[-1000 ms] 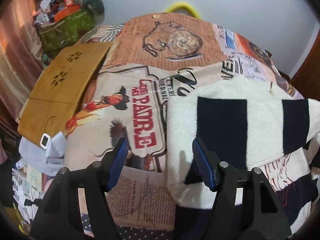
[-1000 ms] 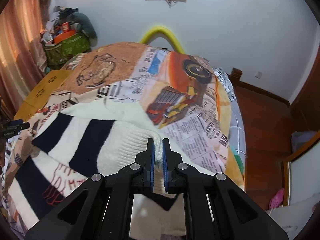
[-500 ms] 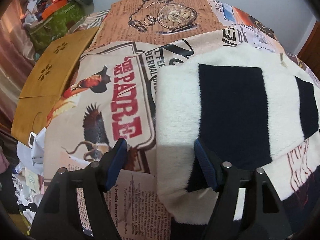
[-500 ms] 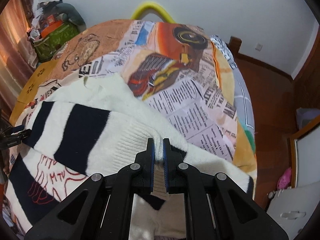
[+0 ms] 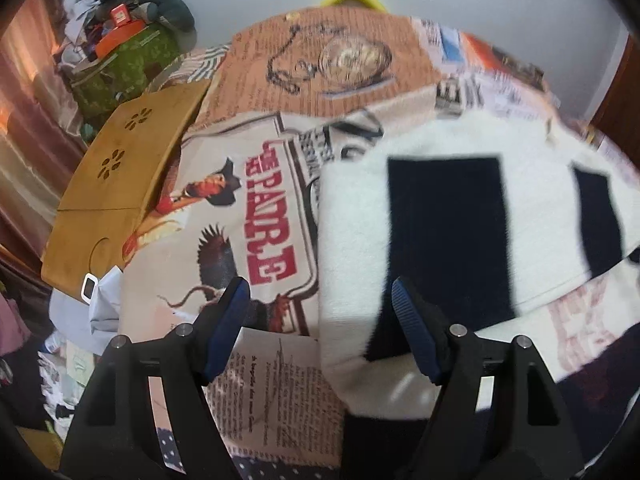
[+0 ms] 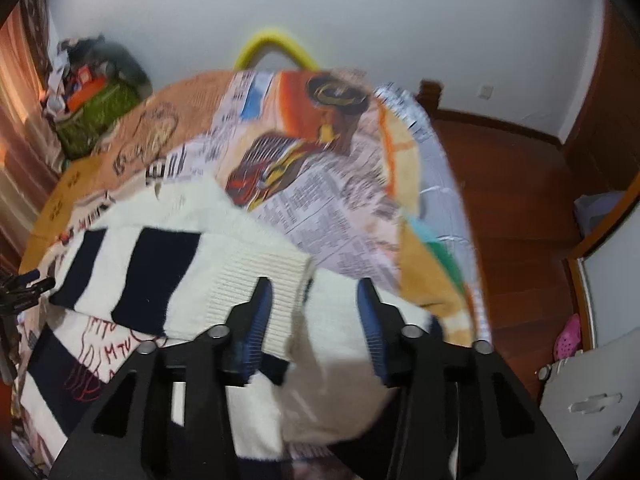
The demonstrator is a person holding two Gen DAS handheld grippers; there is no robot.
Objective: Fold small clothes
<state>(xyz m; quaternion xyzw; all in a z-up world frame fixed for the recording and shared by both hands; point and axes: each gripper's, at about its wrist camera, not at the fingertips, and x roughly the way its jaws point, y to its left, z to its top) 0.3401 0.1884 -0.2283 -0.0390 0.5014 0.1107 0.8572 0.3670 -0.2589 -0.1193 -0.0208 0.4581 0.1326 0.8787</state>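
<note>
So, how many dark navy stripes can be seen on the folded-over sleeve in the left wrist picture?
2. A wide navy stripe lies just ahead of the left gripper; a narrower stripe is further right. More may be hidden beyond the frame.

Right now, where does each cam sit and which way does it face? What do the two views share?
Left wrist: on the left gripper, looking down along its open fingers at the striped sweater edge and the printed bedspread; only the black fingers with blue pads show, no hand.
Right wrist: on the right gripper, facing down the bed toward the wall; its jaws are opening around the sweater's ribbed cuff, not pressing it.
Shared: sweater, bedspread, yellow hoop, green bag; the left gripper's tip appears at the right view's left edge.
</note>
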